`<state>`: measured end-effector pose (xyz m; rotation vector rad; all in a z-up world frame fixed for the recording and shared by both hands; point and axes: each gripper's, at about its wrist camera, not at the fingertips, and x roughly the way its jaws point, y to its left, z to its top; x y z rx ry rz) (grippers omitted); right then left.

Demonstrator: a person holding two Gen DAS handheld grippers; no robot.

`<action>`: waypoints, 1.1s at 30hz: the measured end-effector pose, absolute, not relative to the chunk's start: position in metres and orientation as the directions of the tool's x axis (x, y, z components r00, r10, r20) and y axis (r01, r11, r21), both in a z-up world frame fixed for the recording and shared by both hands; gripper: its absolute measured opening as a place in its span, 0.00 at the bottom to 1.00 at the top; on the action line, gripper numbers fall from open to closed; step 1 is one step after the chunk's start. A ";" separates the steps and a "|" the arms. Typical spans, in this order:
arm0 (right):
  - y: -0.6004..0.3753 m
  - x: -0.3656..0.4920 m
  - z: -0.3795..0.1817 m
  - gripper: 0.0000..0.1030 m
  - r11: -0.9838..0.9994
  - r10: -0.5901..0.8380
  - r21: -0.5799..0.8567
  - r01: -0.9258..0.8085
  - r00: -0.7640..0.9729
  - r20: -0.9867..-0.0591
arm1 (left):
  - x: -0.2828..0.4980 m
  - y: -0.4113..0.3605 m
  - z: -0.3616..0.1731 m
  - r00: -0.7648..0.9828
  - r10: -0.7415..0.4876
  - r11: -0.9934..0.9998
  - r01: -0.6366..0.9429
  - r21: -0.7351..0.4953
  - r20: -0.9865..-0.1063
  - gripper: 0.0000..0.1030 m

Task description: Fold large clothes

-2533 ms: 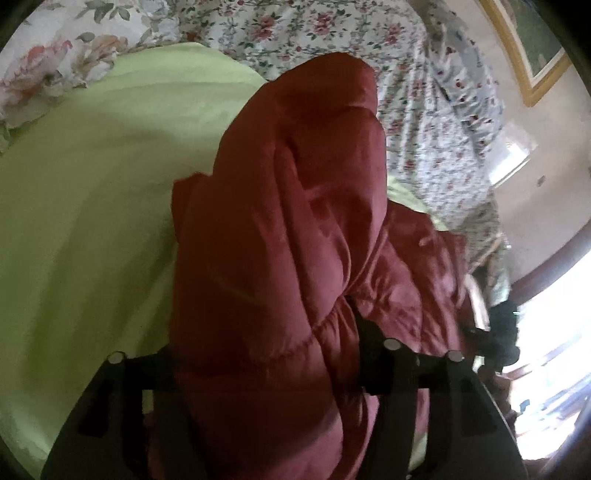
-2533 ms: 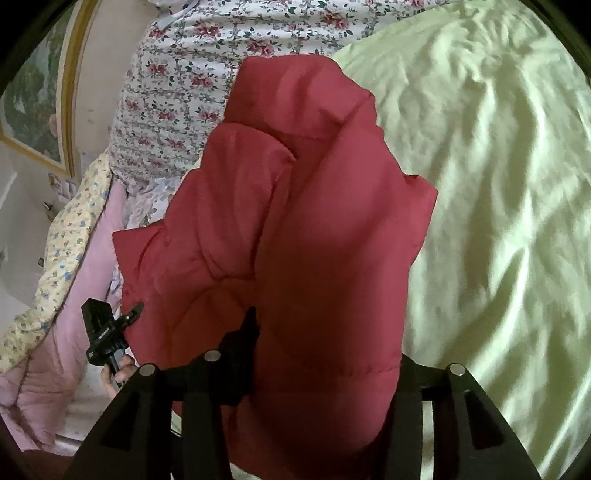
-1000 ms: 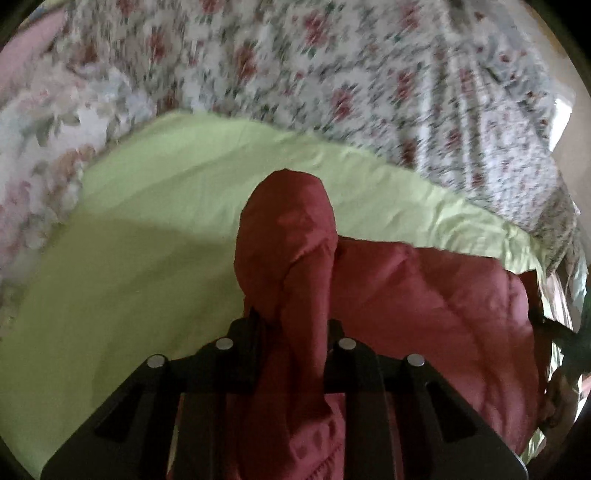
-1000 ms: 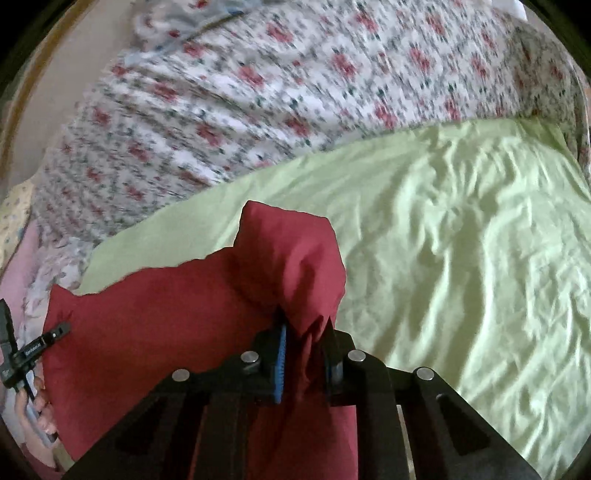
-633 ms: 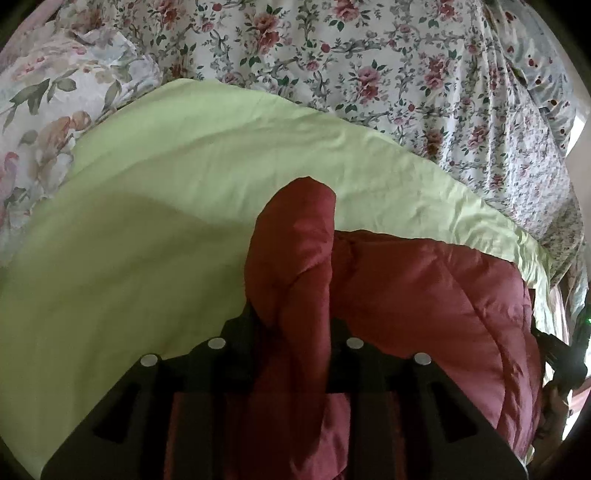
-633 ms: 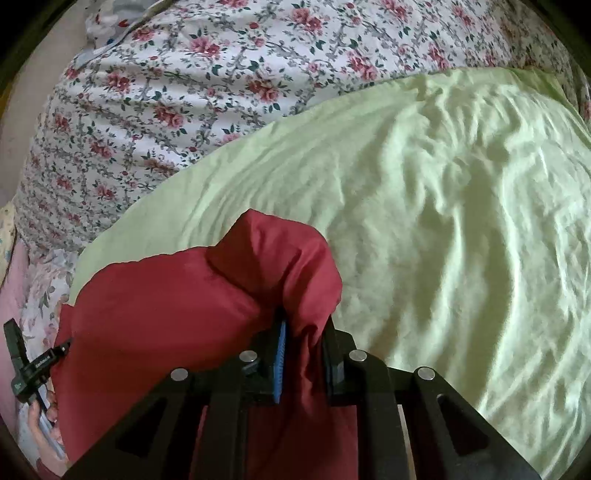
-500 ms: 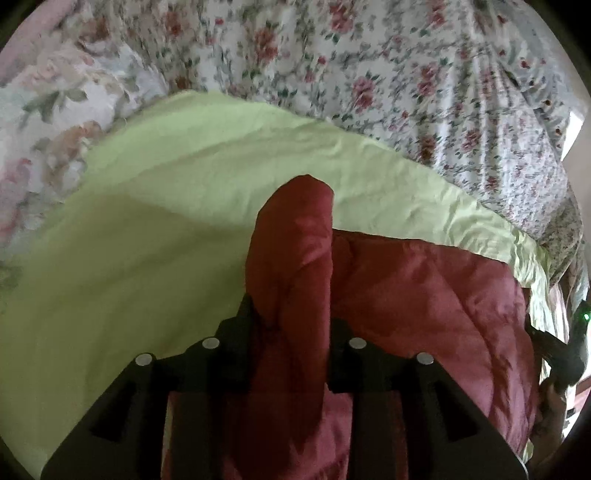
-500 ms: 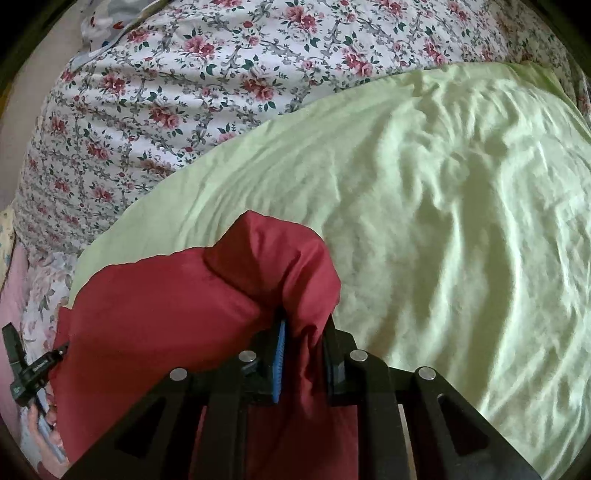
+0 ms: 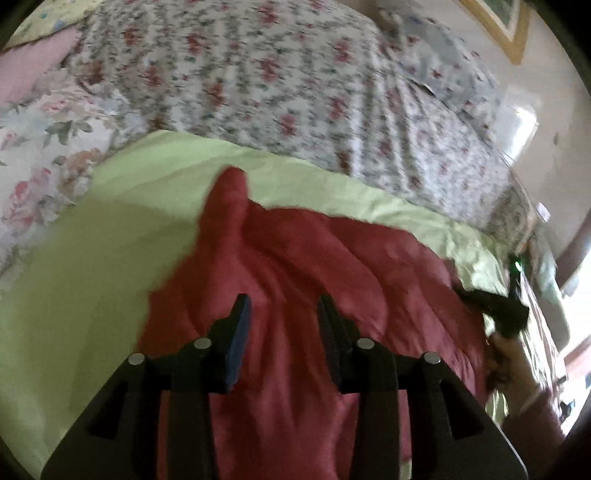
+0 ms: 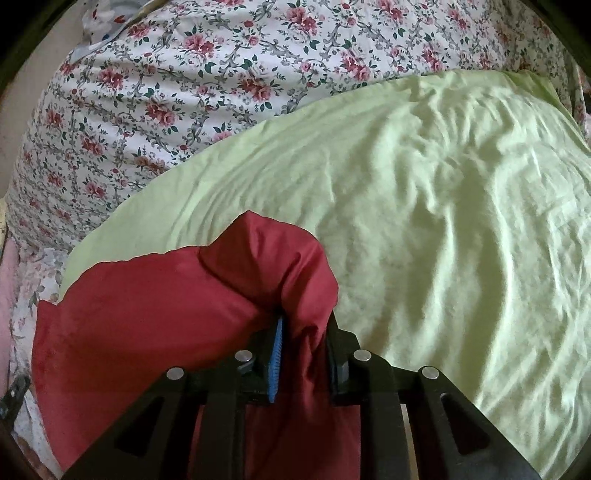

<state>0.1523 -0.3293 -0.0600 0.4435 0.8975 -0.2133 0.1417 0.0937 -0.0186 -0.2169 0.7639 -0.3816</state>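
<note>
A dark red padded jacket [image 9: 317,273] lies spread on a light green sheet [image 9: 92,258]. My left gripper [image 9: 282,306] is open just above the jacket, with nothing between its fingers. In the right wrist view the same jacket [image 10: 147,306] lies at lower left on the green sheet [image 10: 443,221]. My right gripper [image 10: 304,325] is shut on a bunched corner of the jacket, held slightly raised. The right gripper also shows at the far right of the left wrist view [image 9: 502,310], held in a hand.
A floral bedspread [image 10: 184,85] covers the bed beyond the green sheet. Floral pillows [image 9: 44,147] lie at the left. A framed picture [image 9: 506,26] hangs on the wall at upper right. Bright window light is at the right edge.
My left gripper has opened and let go of the jacket corner, which has dropped flat onto the sheet. My right gripper still holds its corner, almost unmoved.
</note>
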 end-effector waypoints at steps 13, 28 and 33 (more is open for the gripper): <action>-0.265 0.056 0.027 0.71 0.960 0.000 0.215 0.181 0.764 -0.645 | 0.147 0.066 -0.064 0.612 -0.382 0.924 0.235 -0.302 -0.692 0.33; -0.249 0.049 -0.064 0.89 0.969 0.000 0.161 0.187 0.653 -0.757 | 0.122 0.070 -0.052 0.612 -0.366 0.931 0.246 -0.271 -0.702 0.34; -0.244 0.044 -0.066 0.89 0.968 -0.015 0.155 0.199 0.660 -0.751 | 0.081 0.068 -0.037 0.618 -0.404 0.915 0.285 -0.286 -0.674 0.37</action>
